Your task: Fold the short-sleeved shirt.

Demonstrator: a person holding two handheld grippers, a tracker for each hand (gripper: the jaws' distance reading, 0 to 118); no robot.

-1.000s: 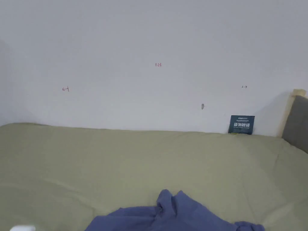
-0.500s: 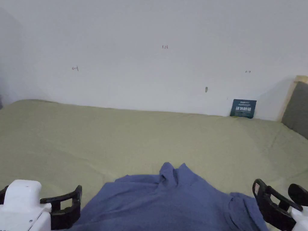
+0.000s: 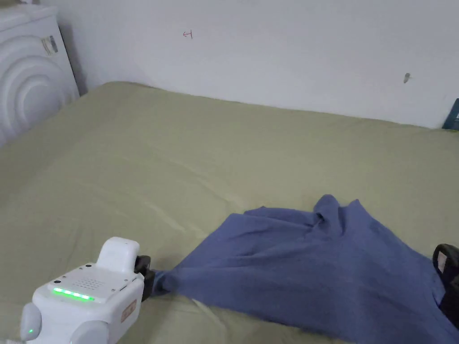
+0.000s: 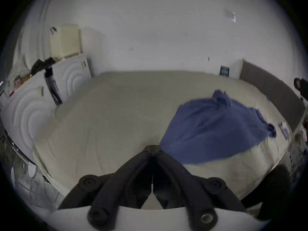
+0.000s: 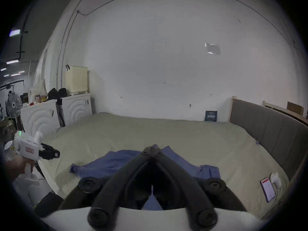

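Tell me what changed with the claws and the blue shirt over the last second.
The left claw, open beside the shirt half a second ago, has shut on the blue shirt's left corner, and the cloth now runs taut toward it. The right claw has closed too; whether it pinches cloth is unclear. The shirt is still unfolded on the green bed sheet, its bunched peak unchanged.

No legible txt anywhere.

shirt (image 3: 313,264): on the bed (image 3: 179,148), near its front edge
cabinet (image 3: 27,67): beside the bed's left edge
headboard (image 5: 270,131): along the bed's right edge
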